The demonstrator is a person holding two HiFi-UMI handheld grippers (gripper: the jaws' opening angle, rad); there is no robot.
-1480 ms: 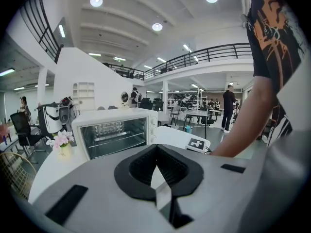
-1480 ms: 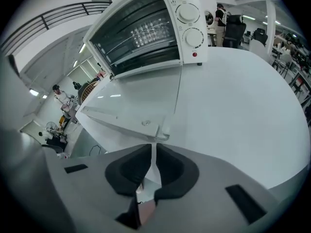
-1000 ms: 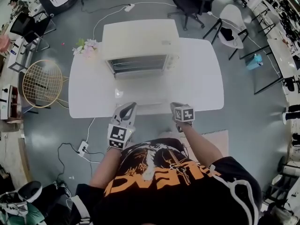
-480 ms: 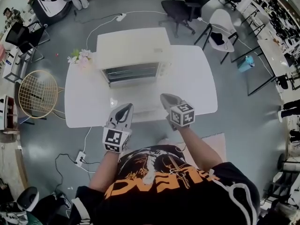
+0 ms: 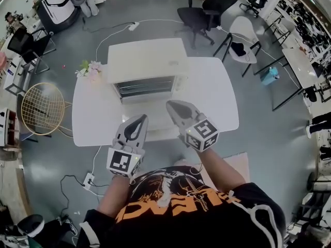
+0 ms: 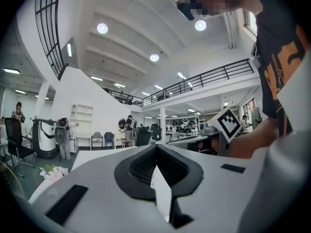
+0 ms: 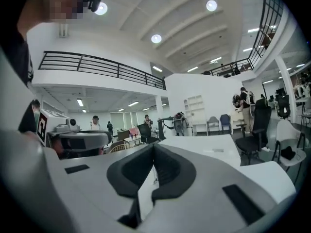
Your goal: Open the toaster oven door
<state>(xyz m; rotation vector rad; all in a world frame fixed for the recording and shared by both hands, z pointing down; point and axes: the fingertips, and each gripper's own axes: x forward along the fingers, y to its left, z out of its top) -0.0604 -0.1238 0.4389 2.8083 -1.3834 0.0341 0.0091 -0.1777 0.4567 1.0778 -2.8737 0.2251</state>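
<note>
Near the camera, the person's black shirt [image 5: 181,205] cut off both arms. I saw the left gripper [image 5: 139,119] with jaws together and empty. The right gripper's [image 5: 170,106] jaws had just been closing and met on nothing. Both hung above the smooth white table [image 5: 217,97]. The boxy cream toaster oven [image 5: 146,61] stood at the table's far edge; I could not tell its door position. Grey floor [image 5: 269,154] lay beyond.

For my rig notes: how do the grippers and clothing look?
The left gripper and right gripper are light grey pointed shells lined in black. Each bears a cube of black-and-white square markers. The T-shirt is black with orange print.
</note>
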